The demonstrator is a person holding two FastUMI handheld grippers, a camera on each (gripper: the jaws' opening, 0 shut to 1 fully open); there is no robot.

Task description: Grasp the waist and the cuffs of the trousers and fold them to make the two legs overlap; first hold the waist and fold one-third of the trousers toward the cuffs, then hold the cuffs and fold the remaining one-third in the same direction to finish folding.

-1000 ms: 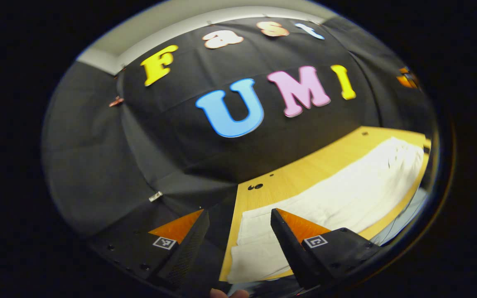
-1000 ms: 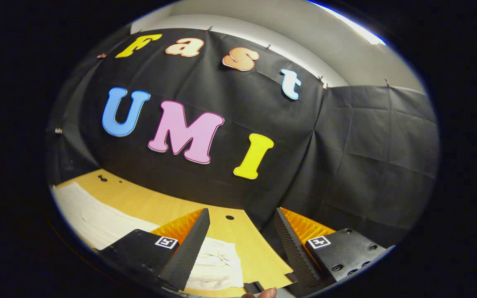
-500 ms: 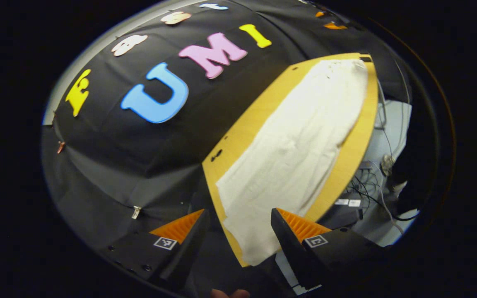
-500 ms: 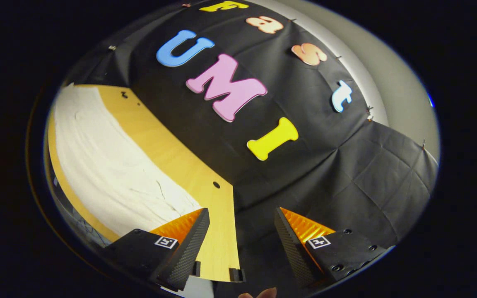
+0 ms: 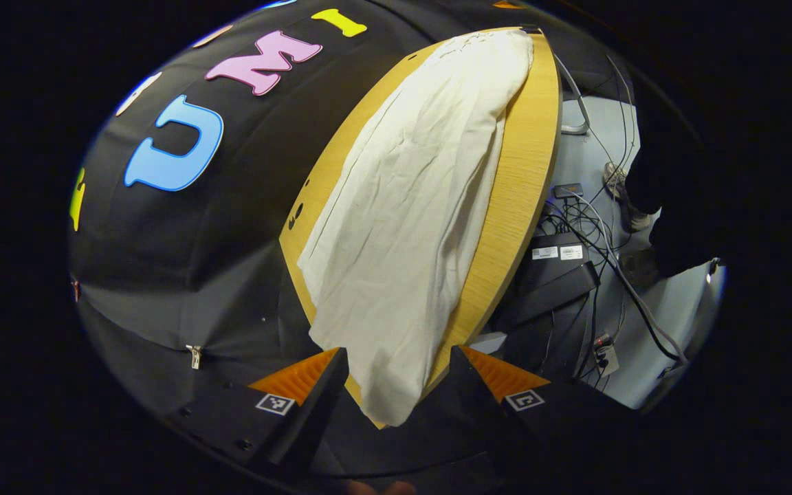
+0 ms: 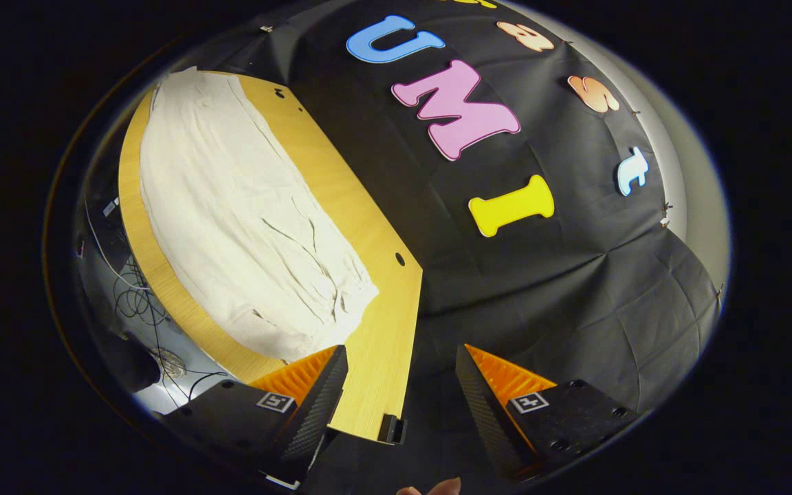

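The white trousers [image 5: 410, 227] lie flat along the wooden surface [image 5: 520, 179], soft and wrinkly. The left hand-held gripper [image 5: 396, 375] is spread wide above the cuff end, so it should drop and pinch both layers; the right hand-held gripper [image 6: 399, 375], also spread, hangs beside the gathered waist

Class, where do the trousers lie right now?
The trousers lie flat along the wooden table, beside the black wall; one end reaches between the open left tongs.
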